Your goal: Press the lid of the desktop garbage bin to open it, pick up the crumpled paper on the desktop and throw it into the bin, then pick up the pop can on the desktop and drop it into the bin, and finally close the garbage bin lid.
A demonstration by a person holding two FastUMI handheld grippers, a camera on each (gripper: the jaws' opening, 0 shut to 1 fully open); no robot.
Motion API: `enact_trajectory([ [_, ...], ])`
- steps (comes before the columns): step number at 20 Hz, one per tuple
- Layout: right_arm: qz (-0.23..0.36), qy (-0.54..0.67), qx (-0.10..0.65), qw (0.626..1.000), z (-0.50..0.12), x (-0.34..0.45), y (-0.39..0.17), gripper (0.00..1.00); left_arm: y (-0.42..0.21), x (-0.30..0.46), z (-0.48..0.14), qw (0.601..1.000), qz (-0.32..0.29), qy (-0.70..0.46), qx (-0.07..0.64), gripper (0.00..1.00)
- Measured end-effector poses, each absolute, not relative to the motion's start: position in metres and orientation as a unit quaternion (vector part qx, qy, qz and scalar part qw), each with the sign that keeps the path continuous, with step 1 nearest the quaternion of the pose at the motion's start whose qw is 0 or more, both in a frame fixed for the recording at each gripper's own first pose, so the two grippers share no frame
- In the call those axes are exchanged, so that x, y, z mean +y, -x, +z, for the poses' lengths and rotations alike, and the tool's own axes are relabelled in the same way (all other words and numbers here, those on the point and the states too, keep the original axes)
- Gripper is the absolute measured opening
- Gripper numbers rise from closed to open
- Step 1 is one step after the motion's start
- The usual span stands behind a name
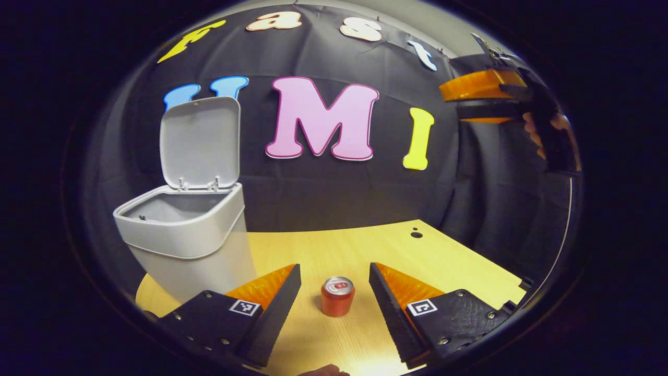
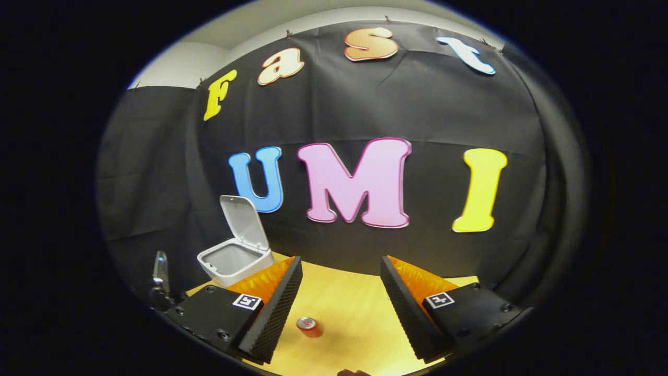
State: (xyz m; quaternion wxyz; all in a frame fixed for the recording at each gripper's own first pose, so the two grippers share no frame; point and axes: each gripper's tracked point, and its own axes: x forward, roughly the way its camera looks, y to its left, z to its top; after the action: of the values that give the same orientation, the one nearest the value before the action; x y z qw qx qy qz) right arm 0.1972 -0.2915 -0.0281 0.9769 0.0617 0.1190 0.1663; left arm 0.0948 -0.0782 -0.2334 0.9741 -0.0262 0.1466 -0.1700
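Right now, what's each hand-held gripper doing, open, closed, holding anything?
Left hand-held gripper: open, empty, the pop can standing between its fingers, untouched.
Right hand-held gripper: open, empty.

The left gripper is low, its jaws spread wide with nothing between the pads. The right gripper is held high, its jaws equally wide apart and gripping nothing.

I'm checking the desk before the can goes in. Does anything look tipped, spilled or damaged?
Nothing stands out. The pop can stands upright on the wooden desk, lined up between the open left tongs. The garbage bin stands upright beside it with its lid raised. No spill or damage shows.
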Motion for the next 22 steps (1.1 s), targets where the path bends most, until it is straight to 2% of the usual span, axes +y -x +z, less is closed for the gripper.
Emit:
enact_trajectory([
  [4,0.116,-0.058,0.129,0.983,-0.036,-0.339,-0.182,0.97,-0.119,-0.098,-0.259,0.972,-0.171,0.022,0.161,0.87],
  [9,0.081,-0.082,0.140,0.983,-0.043,-0.366,-0.182,0.97,-0.143,-0.099,-0.287,0.975,-0.139,0.009,0.174,0.87],
  [22,0.095,-0.074,0.161,0.980,-0.054,-0.348,-0.194,0.98,-0.165,-0.105,-0.338,0.970,-0.120,0.016,0.212,0.88],
])
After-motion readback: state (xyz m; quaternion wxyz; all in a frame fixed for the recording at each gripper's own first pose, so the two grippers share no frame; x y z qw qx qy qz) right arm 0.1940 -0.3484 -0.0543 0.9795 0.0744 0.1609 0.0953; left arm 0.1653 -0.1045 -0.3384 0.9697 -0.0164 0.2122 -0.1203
